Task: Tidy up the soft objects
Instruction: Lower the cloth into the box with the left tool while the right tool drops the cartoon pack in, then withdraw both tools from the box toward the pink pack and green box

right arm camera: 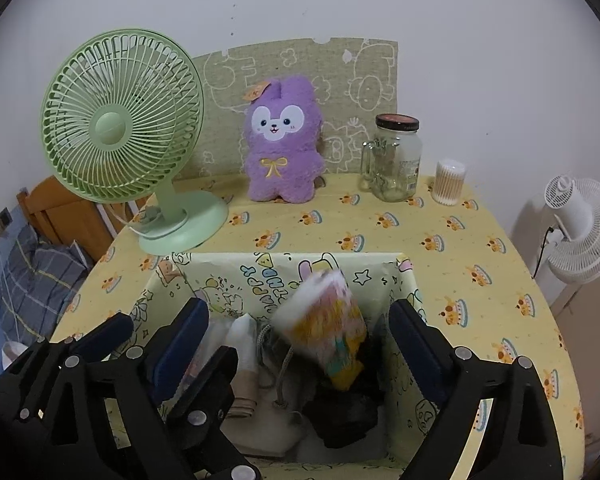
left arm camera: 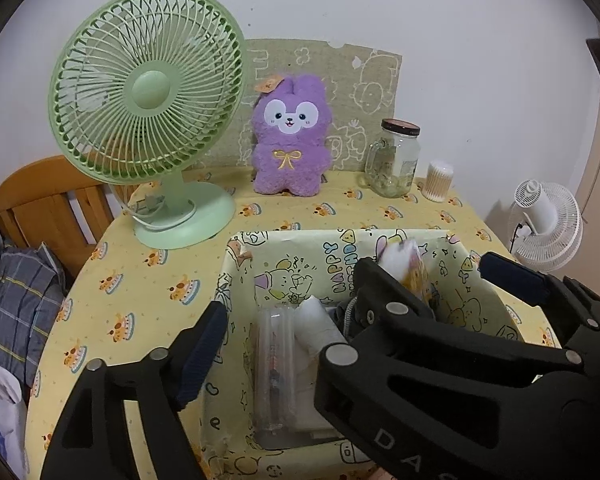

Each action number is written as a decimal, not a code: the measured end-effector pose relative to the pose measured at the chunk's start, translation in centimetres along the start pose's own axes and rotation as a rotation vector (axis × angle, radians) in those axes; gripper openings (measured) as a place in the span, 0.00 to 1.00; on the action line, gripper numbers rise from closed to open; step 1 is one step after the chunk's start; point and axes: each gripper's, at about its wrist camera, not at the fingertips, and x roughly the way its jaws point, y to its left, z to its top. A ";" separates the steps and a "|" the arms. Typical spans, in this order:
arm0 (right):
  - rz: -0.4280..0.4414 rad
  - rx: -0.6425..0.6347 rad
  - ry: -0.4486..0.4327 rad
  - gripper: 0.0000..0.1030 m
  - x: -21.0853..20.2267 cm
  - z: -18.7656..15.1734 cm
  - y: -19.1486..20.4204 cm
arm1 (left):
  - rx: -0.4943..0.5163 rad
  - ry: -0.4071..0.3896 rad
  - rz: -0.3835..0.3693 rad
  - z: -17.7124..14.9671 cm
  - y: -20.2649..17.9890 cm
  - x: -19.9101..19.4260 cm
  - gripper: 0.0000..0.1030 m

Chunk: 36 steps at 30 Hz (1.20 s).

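In the left wrist view, the left tongs (left arm camera: 352,300) hang over the near rim of the box (left arm camera: 236,272) with their fingers spread wide and holding nothing, while the right tongs cross in from the right, reaching down into the box beside a blurred white-and-yellow soft pack (left arm camera: 410,264). In the right wrist view, the right tongs (right arm camera: 300,344) stand apart over the box (right arm camera: 404,276), the soft pack (right arm camera: 328,328) tilted and loose between their fingers above dark bundled items, with bare surface (right arm camera: 460,240) ahead of and right of the box, up to the purple plush (right arm camera: 282,148) by the wall.
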 end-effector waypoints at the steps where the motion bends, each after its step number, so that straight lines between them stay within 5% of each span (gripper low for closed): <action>1: -0.002 0.000 -0.004 0.94 -0.2 0.0 0.0 | 0.001 -0.005 0.003 0.0 0.0 -0.1 0.84; 36: -0.021 0.020 -0.127 0.96 -11.4 -1.1 -0.5 | 0.045 -0.115 -0.005 -0.9 -2.4 -9.9 0.94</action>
